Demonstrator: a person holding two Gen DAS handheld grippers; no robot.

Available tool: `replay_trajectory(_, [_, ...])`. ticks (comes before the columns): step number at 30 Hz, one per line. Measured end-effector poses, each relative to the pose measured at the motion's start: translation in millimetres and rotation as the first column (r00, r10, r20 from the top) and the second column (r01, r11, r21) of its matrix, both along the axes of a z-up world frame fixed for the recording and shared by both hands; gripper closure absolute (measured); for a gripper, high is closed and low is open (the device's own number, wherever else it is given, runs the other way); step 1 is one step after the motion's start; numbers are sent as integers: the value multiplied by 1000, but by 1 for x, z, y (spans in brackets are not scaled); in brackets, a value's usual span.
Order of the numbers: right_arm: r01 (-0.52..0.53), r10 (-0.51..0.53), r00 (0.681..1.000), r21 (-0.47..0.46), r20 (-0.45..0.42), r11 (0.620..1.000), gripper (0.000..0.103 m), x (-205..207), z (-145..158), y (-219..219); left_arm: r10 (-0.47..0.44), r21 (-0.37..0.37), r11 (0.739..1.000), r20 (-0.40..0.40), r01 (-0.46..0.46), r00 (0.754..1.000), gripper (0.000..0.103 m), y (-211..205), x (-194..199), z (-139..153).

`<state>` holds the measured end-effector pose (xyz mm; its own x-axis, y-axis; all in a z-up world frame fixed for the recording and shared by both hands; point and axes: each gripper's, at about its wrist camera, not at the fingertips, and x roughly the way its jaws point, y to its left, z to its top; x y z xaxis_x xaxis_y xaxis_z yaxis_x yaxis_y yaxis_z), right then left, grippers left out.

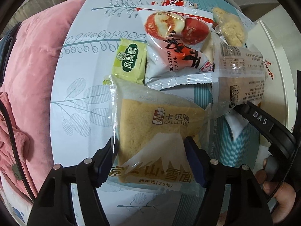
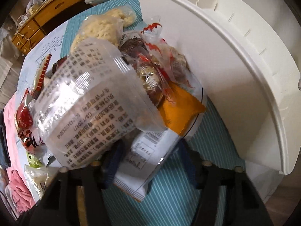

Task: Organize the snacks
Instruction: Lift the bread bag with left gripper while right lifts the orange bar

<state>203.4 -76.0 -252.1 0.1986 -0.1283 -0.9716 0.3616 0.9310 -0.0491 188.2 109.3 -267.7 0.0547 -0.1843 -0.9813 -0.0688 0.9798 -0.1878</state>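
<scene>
Roughly by size: white bin (image 2: 244, 79) at the right, on the patterned cloth (image 1: 79, 71), pink cushion (image 1: 33, 71) at the far left. Next, snack pile between them: cake pack (image 1: 156, 131) nearest, date pack (image 1: 175, 52) behind it, printed clear pack (image 1: 242, 75) to the right, green pastry (image 1: 131, 62) to the left, crumbly pack (image 1: 229, 28) at the back. Left gripper (image 1: 150, 158): jaws apart, one on each side of the cake pack, touching or nearly touching the film, not clearly squeezing. Right gripper (image 2: 148, 162): jaws around the lower end of the printed clear pack and a white pack (image 2: 148, 158); which of the two is really pinched, cannot tell, and no clear clamping visible. Judged on handling: all packs light, air-filled, with slippery film; cake soft and easy to crush, so better taken across the sponge body with mild pressure, or by the crimped seam. Crumbly pack fragile, best by its sealed edge. Smallest: red-printed candies (image 2: 156, 56) against the bin wall, likely to slip away from the jaws.
</scene>
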Motion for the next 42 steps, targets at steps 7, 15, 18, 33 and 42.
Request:
replay_trajectory(7, [-29, 32, 999, 86, -27, 996, 64, -17, 7, -19, 29, 14, 999, -10, -29, 1000, 34, 22, -2, 2])
replay_trajectory(15, [-123, 132, 991, 201, -33, 972, 69, -59, 12, -37, 95, -23, 995, 22, -95, 995, 34, 34, -16, 19])
replay_trajectory(18, [-197, 206, 978, 213, -22, 957, 69, -65, 21, -36, 115, -20, 993, 43, -114, 992, 34, 35, -24, 30])
replay_trajectory(33, [-586, 522, 803, 225, 286, 778, 70, -82, 98, -31, 244, -70, 969, 146, -236, 959, 34, 22, -58, 105])
replay_trajectory(42, [-674, 584, 700, 111, 412, 730, 70, -88, 144, -62, 255, -155, 962, 218, -225, 942, 34, -17, -48, 153])
